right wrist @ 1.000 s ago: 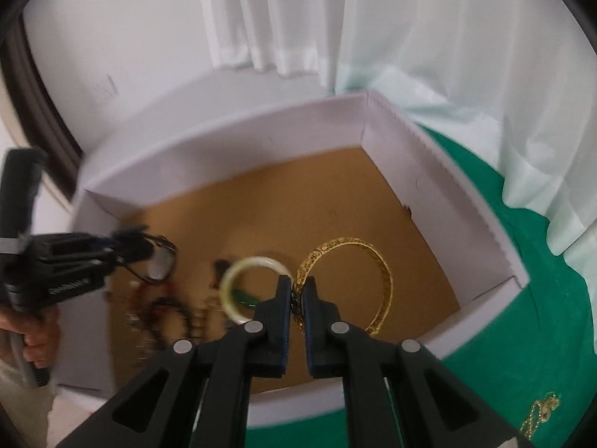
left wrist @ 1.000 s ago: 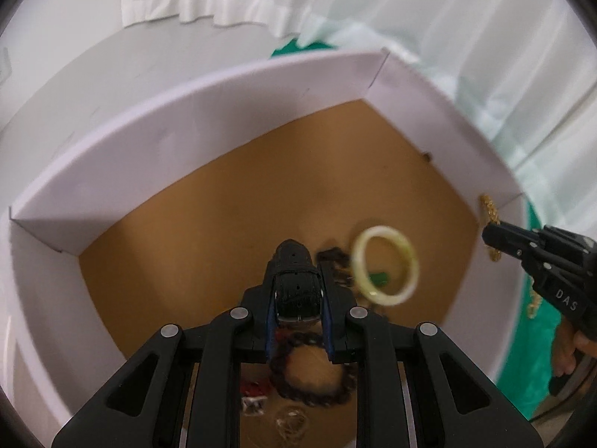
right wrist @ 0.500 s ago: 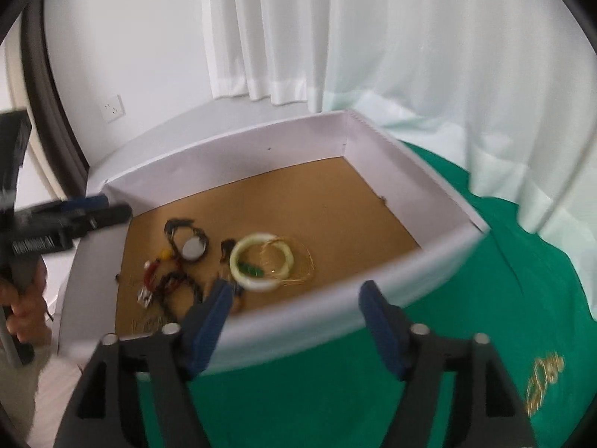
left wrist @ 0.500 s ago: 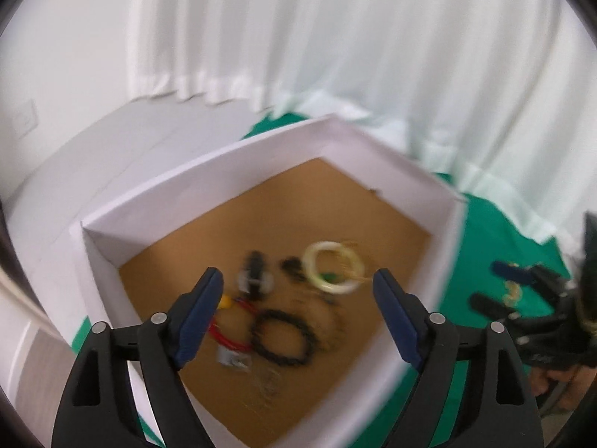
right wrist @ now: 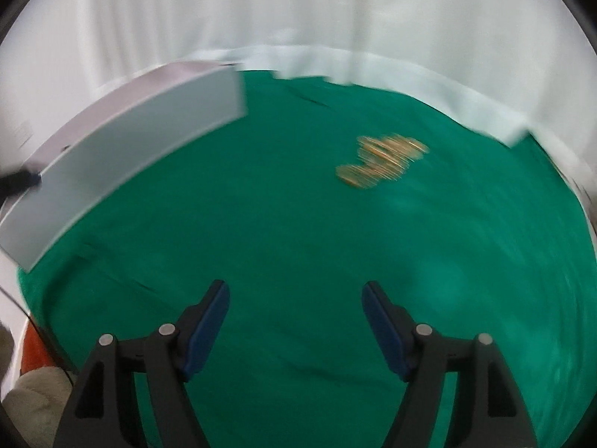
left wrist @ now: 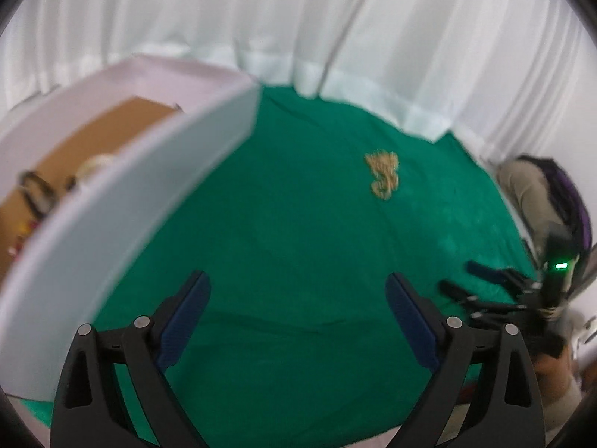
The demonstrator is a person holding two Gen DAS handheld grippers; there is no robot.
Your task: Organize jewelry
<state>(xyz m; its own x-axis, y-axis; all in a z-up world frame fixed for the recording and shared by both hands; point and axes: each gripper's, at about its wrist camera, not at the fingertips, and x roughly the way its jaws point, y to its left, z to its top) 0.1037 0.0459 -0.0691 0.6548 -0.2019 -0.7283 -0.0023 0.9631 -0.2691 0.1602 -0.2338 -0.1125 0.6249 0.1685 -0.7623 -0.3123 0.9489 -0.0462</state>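
Note:
A heap of gold chain jewelry (left wrist: pixel 383 178) (right wrist: pixel 382 164) lies alone on the green cloth (left wrist: pixel 298 205) (right wrist: pixel 261 224), blurred in both views. My left gripper (left wrist: pixel 297 278) hovers over the cloth, well short of the chain, its jaws opening with nothing between them. My right gripper (right wrist: pixel 294 286) is open and empty, also short of the chain, and appears again at the right edge of the left wrist view (left wrist: pixel 460 276). The white box (left wrist: pixel 130 201) (right wrist: pixel 130 142) stands at the left. On its brown floor I make out a pale bangle (left wrist: pixel 97 162) and a dark watch (left wrist: pixel 35 186).
White curtains (left wrist: pixel 335 18) hang behind the table, along the cloth's far edge. A person's clothing (left wrist: pixel 530 186) shows at the far right of the left wrist view. A dark finger tip (right wrist: pixel 18 181) pokes in at the left edge of the right wrist view.
Both grippers let go of their pieces in the box, the left the watch and the right the gold bangle. They opened and swung right, out over the green cloth.

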